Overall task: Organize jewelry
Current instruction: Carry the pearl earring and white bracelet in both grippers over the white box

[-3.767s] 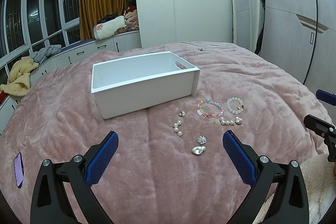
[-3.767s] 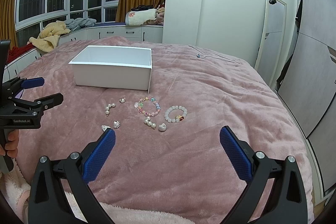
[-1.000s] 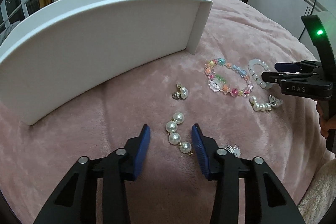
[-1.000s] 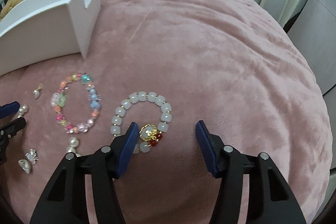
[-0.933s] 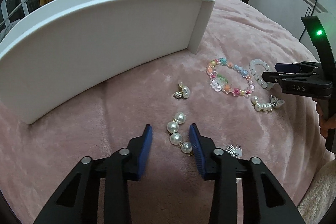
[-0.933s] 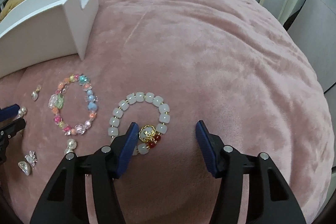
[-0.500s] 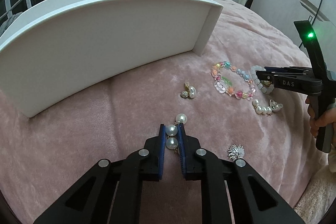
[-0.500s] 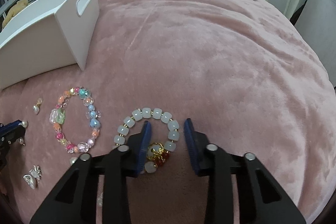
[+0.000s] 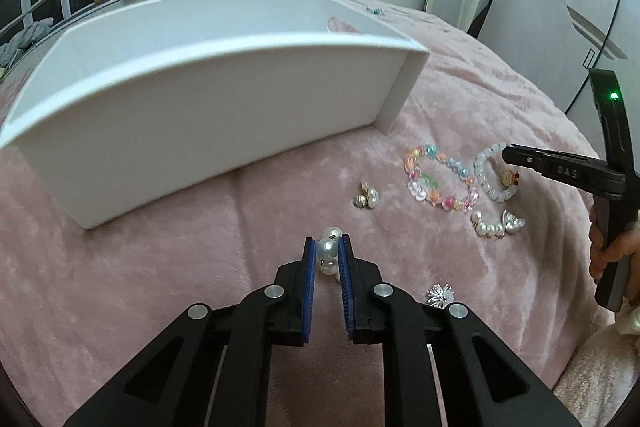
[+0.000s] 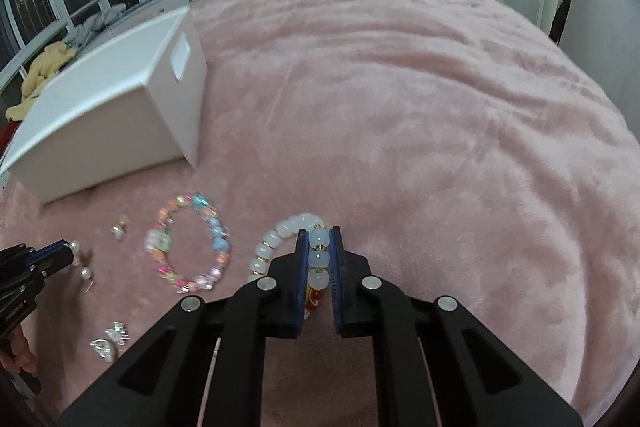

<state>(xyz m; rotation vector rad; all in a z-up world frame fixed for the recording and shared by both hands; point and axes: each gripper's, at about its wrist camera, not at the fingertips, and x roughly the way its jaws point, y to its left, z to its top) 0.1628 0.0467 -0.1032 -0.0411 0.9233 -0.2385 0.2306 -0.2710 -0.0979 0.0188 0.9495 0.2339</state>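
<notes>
My left gripper (image 9: 327, 246) is shut on a pearl earring (image 9: 328, 250) and holds it just above the pink blanket, in front of the open white box (image 9: 224, 123). My right gripper (image 10: 318, 239) is shut on the white bead bracelet (image 10: 280, 233), gripping its right side; the bracelet's gold and red charm hangs between the pads. That bracelet also shows in the left wrist view (image 9: 486, 173) under the right gripper's tip. A multicoloured bead bracelet (image 9: 438, 183) lies between the two grippers.
On the blanket lie a small pearl stud (image 9: 367, 198), a pearl cluster with a silver heart (image 9: 496, 225) and a silver starburst earring (image 9: 441, 295). Another silver piece (image 10: 105, 345) lies near the left gripper. The white box (image 10: 120, 107) has a handle cutout.
Both grippers closed: the left on the pearl earring, the right on the white bead bracelet. Both have since lifted slightly, and the left has moved toward the box.
</notes>
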